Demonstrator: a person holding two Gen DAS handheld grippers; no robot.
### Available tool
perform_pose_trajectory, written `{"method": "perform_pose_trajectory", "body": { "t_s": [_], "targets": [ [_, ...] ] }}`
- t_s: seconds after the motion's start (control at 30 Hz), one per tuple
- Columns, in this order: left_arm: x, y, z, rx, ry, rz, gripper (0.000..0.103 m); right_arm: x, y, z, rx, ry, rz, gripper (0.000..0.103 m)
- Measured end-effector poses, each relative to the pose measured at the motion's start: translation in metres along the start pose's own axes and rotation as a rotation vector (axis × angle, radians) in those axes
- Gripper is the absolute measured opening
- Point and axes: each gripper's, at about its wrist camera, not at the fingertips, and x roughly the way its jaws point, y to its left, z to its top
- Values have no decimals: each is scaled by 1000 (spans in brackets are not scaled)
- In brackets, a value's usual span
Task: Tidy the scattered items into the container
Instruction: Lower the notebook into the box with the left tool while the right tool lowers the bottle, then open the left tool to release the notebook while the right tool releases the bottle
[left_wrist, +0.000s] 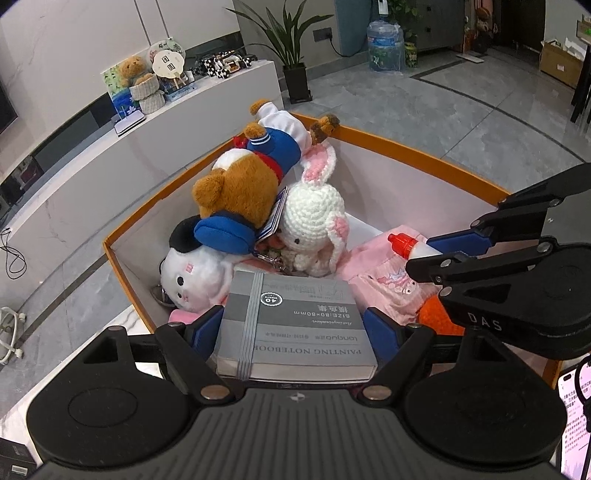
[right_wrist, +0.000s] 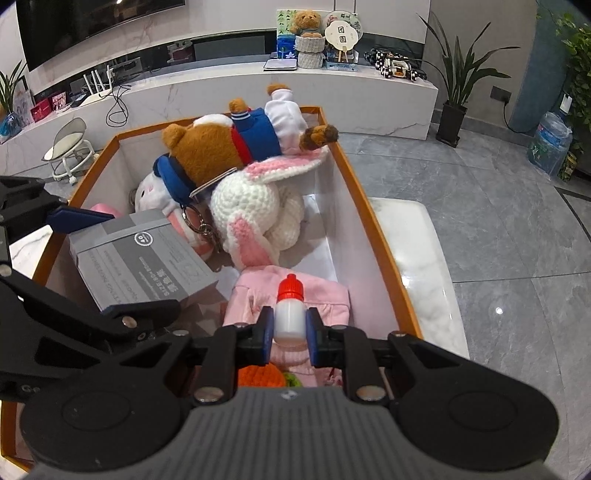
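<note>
An orange-rimmed white box (left_wrist: 406, 147) (right_wrist: 364, 199) holds a brown bear in a blue sailor suit (left_wrist: 240, 188) (right_wrist: 218, 147), a white crochet bunny (left_wrist: 314, 218) (right_wrist: 251, 199), a white plush (left_wrist: 192, 273) and pink cloth (left_wrist: 384, 284) (right_wrist: 325, 291). My left gripper (left_wrist: 293, 325) (right_wrist: 110, 262) is shut wide on a grey painting notebook (left_wrist: 295, 321) (right_wrist: 147, 254), held tilted over the box's near end. My right gripper (right_wrist: 290, 325) (left_wrist: 421, 253) is shut on a small white bottle with a red cap (right_wrist: 290, 314) (left_wrist: 406, 245), above the pink cloth.
An orange crochet piece (left_wrist: 436, 317) (right_wrist: 258, 373) lies under the grippers. The box stands on a white marble table (right_wrist: 417, 258). A phone (left_wrist: 576, 406) lies at the right. A long white cabinet (right_wrist: 332, 88), potted plant (right_wrist: 454, 110) and water jug (right_wrist: 550, 144) stand beyond.
</note>
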Motion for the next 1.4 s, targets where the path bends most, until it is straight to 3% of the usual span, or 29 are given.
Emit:
{"method": "perform_pose_trajectory", "body": {
  "t_s": [0.23,0.3,0.33,0.5,0.7,1.4],
  "targets": [
    [-10,4,3,-1,-14,21,96,-14,-2,3,10,-31,27,32],
    [-14,6,4,-7,-23,31,96,-20,-3,5,15,-54,0,45],
    [-16,7,5,-14,-27,27,97,-23,-4,5,17,-70,-32,60],
    [-25,11,9,-22,-43,33,100,-31,-12,5,69,-92,25,62],
    [-33,11,10,-26,-56,40,100,-38,-13,6,74,-113,17,68],
    [-63,2,14,-7,-92,79,100,-62,-21,7,82,-166,41,71]
  ]
}}
